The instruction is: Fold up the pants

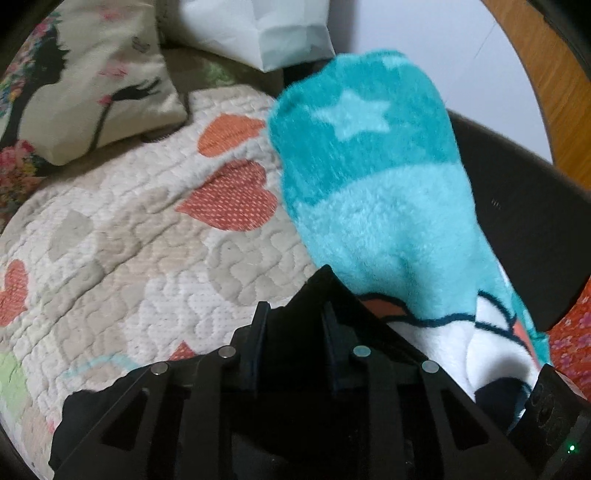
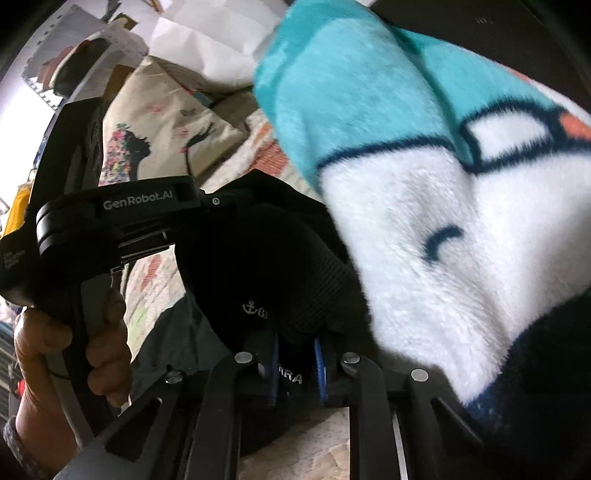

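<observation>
The pants are black fabric, held up over the bed. In the left wrist view my left gripper [image 1: 293, 325] is shut on a black fold of the pants [image 1: 303, 299] close to the lens. In the right wrist view my right gripper [image 2: 295, 354] is shut on a bunched black part of the pants [image 2: 266, 258] with white print and a small anchor mark. The left gripper's body and the hand holding it [image 2: 107, 280] show at the left of the right wrist view, close beside the right gripper.
A fluffy teal blanket with stars [image 1: 373, 177] hangs at the right, close to both grippers [image 2: 424, 147]. A quilted bedspread with orange hearts [image 1: 140, 236] lies below. A printed pillow [image 1: 85, 85] and a white bag [image 1: 266, 29] sit at the back.
</observation>
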Demonstrator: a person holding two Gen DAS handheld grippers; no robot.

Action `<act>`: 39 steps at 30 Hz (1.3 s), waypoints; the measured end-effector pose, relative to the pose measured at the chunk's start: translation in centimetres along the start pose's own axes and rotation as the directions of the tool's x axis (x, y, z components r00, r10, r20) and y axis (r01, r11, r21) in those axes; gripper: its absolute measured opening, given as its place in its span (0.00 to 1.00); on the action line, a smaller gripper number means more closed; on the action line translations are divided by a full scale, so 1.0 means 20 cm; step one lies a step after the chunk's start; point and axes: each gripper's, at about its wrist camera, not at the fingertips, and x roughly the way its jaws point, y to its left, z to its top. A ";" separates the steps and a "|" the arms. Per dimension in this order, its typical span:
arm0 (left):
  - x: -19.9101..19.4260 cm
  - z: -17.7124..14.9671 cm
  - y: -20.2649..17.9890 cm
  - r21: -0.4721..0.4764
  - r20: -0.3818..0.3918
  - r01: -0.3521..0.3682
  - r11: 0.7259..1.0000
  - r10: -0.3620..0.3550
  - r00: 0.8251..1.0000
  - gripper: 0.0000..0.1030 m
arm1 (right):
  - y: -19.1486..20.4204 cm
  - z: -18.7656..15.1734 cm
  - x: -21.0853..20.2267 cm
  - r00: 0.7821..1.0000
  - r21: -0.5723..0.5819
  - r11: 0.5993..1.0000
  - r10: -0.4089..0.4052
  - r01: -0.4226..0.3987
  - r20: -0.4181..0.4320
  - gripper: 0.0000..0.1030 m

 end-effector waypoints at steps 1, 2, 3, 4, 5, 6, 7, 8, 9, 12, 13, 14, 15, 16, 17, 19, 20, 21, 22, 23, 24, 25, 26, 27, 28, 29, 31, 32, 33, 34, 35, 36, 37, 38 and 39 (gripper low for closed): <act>-0.02 0.00 0.01 -0.010 0.008 0.000 1.000 0.000 1.000 0.24 | 0.03 -0.01 -0.02 1.000 -0.014 1.000 0.005 -0.005 0.006 0.15; -0.05 0.00 0.02 -0.018 0.018 0.000 1.000 0.001 1.000 0.24 | 0.06 -0.01 -0.04 1.000 -0.036 0.999 0.012 -0.012 0.015 0.15; -0.10 -0.02 0.03 -0.023 0.025 0.000 1.000 0.001 1.000 0.24 | 0.08 -0.01 -0.05 1.000 -0.058 0.998 0.019 -0.018 0.024 0.15; -0.15 -0.06 0.03 -0.027 0.030 0.001 1.000 -0.001 1.000 0.24 | 0.10 0.00 -0.06 0.999 -0.075 0.997 0.025 -0.022 0.031 0.15; -0.18 -0.07 0.04 -0.035 0.036 0.003 0.999 -0.002 0.999 0.24 | 0.11 -0.01 -0.08 0.999 -0.089 0.996 0.031 -0.028 0.036 0.15; -0.19 -0.06 0.06 -0.040 0.040 0.004 0.999 -0.002 0.999 0.24 | 0.13 0.00 -0.08 0.999 -0.099 0.994 0.039 -0.035 0.038 0.15; -0.21 -0.07 0.07 -0.046 0.045 0.004 0.999 -0.002 0.999 0.24 | 0.14 0.00 -0.08 0.998 -0.106 0.994 0.044 -0.040 0.039 0.15; -0.24 -0.08 0.08 -0.052 0.052 0.003 0.999 0.000 0.999 0.24 | 0.16 0.00 -0.09 0.998 -0.117 0.992 0.052 -0.047 0.042 0.15; -0.27 -0.09 0.09 -0.056 0.057 0.003 0.998 0.001 0.998 0.24 | 0.18 0.00 -0.09 0.997 -0.129 0.990 0.058 -0.052 0.045 0.15; -0.31 -0.11 0.12 -0.065 0.068 -0.004 0.998 0.008 0.998 0.24 | 0.20 -0.02 -0.11 0.996 -0.151 0.986 0.075 -0.067 0.047 0.14; -0.33 -0.12 0.13 -0.069 0.072 -0.006 0.998 0.011 0.997 0.24 | 0.22 -0.02 -0.11 0.996 -0.156 0.985 0.081 -0.073 0.046 0.14; -0.35 -0.13 0.14 -0.075 0.078 -0.008 0.997 0.013 0.997 0.24 | 0.23 -0.03 -0.11 0.995 -0.165 0.983 0.090 -0.081 0.045 0.14; -0.38 -0.14 0.15 -0.081 0.083 -0.010 0.997 0.016 0.996 0.24 | 0.25 -0.04 -0.12 0.994 -0.176 0.980 0.098 -0.089 0.044 0.14; -0.40 -0.16 0.16 -0.086 0.087 -0.011 0.996 0.019 0.996 0.24 | 0.27 -0.04 -0.13 0.994 -0.186 0.978 0.103 -0.093 0.044 0.14; -0.43 -0.17 0.17 -0.093 0.093 -0.013 0.996 0.022 0.995 0.24 | 0.29 -0.06 -0.14 0.993 -0.203 0.974 0.109 -0.098 0.044 0.14; -0.47 -0.20 0.19 -0.106 0.104 -0.014 0.994 0.025 0.994 0.24 | 0.33 -0.08 -0.16 0.992 -0.236 0.966 0.119 -0.106 0.045 0.14; -0.50 -0.22 0.21 -0.116 0.112 -0.013 0.993 0.026 0.993 0.24 | 0.35 -0.09 -0.16 0.991 -0.250 0.962 0.125 -0.110 0.043 0.14; -0.51 -0.23 0.22 -0.122 0.117 -0.011 0.992 0.026 0.993 0.24 | 0.37 -0.10 -0.17 0.991 -0.261 0.958 0.131 -0.116 0.041 0.14; -0.54 -0.26 0.24 -0.136 0.127 -0.005 0.991 0.023 0.992 0.24 | 0.39 -0.11 -0.18 0.990 -0.270 0.955 0.137 -0.122 0.037 0.14; -0.56 -0.28 0.26 -0.150 0.136 -0.001 0.989 0.022 0.991 0.24 | 0.41 -0.12 -0.18 0.989 -0.283 0.951 0.143 -0.128 0.032 0.14; -0.57 -0.29 0.28 -0.159 0.141 0.003 0.987 0.020 0.990 0.24 | 0.43 -0.13 -0.19 0.989 -0.293 0.947 0.147 -0.132 0.029 0.14; -0.59 -0.31 0.30 -0.174 0.149 0.008 0.985 0.018 0.989 0.24 | 0.45 -0.13 -0.19 0.988 -0.305 0.942 0.151 -0.136 0.025 0.14; -0.62 -0.35 0.34 -0.192 0.159 0.014 0.981 0.017 0.987 0.24 | 0.47 -0.15 -0.19 0.988 -0.319 0.937 0.154 -0.140 0.020 0.14; -0.63 -0.36 0.35 -0.202 0.165 0.017 0.979 0.017 0.986 0.24 | 0.49 -0.16 -0.20 0.987 -0.332 0.932 0.158 -0.144 0.014 0.14; -0.65 -0.38 0.38 -0.215 0.173 0.023 0.976 0.015 0.985 0.24 | 0.50 -0.17 -0.20 0.987 -0.341 0.928 0.161 -0.148 0.010 0.14; -0.67 -0.41 0.41 -0.230 0.182 0.030 0.973 0.012 0.983 0.24 | 0.53 -0.18 -0.20 0.987 -0.355 0.922 0.164 -0.152 0.004 0.14; -0.70 -0.48 0.46 -0.259 0.196 0.041 0.965 0.011 0.981 0.24 | 0.58 -0.22 -0.20 0.986 -0.391 0.907 0.166 -0.157 -0.011 0.14; -0.71 -0.50 0.49 -0.270 0.200 0.043 0.962 0.013 0.980 0.24 | 0.61 -0.23 -0.20 0.986 -0.406 0.900 0.166 -0.160 -0.020 0.14; -0.73 -0.53 0.52 -0.287 0.204 0.045 0.957 0.015 0.979 0.24 | 0.63 -0.25 -0.19 0.986 -0.417 0.894 0.166 -0.161 -0.025 0.14; -0.73 -0.56 0.54 -0.298 0.206 0.047 0.954 0.016 0.978 0.24 | 0.66 -0.27 -0.19 0.986 -0.435 0.886 0.165 -0.163 -0.034 0.14; -0.75 -0.59 0.58 -0.315 0.211 0.053 0.948 0.016 0.977 0.24 | 0.69 -0.29 -0.18 0.986 -0.456 0.875 0.161 -0.162 -0.041 0.14; -0.75 -0.62 0.60 -0.331 0.214 0.058 0.942 0.015 0.977 0.24 | 0.72 -0.31 -0.17 0.987 -0.480 0.863 0.156 -0.160 -0.048 0.14; -0.76 -0.65 0.64 -0.347 0.217 0.063 0.936 0.015 0.976 0.24 | 0.75 -0.34 -0.16 0.987 -0.500 0.851 0.153 -0.160 -0.055 0.14; -0.76 -0.70 0.68 -0.370 0.222 0.070 0.926 0.015 0.975 0.24 | 0.78 -0.37 -0.15 0.987 -0.523 0.837 0.150 -0.161 -0.064 0.14; -0.76 -0.73 0.71 -0.385 0.224 0.075 0.920 0.014 0.974 0.24 | 0.82 -0.40 -0.13 0.987 -0.548 0.821 0.145 -0.162 -0.075 0.14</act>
